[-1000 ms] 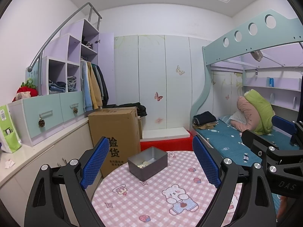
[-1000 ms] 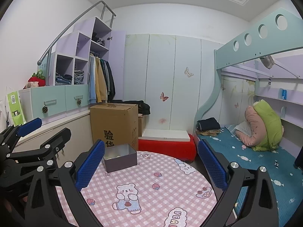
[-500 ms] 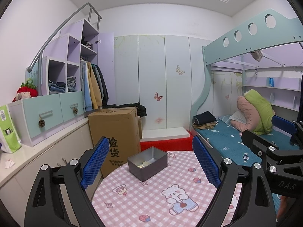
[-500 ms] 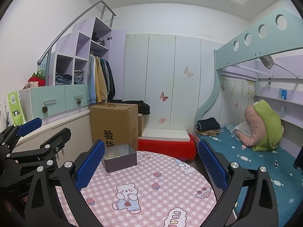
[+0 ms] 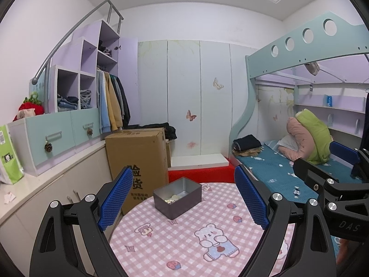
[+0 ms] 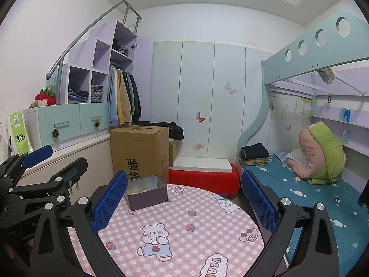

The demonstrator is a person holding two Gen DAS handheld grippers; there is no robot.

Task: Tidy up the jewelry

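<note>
A grey metal tin (image 5: 177, 197) stands open near the far edge of a round table with a pink checked cloth (image 5: 184, 242). Pale jewelry pieces (image 5: 171, 198) lie inside it. The tin also shows in the right wrist view (image 6: 146, 192), at the table's far left. My left gripper (image 5: 183, 196) is open and empty, held above the table's near side, short of the tin. My right gripper (image 6: 184, 202) is open and empty, held above the table (image 6: 184, 230) to the right of the tin. Each gripper shows at the edge of the other's view.
A tall cardboard box (image 5: 138, 159) stands on the floor just behind the table's left side. A red step (image 5: 200, 173) lies behind the table. A bunk bed with a teal cover (image 5: 276, 170) runs along the right. A low counter (image 5: 46, 180) runs along the left.
</note>
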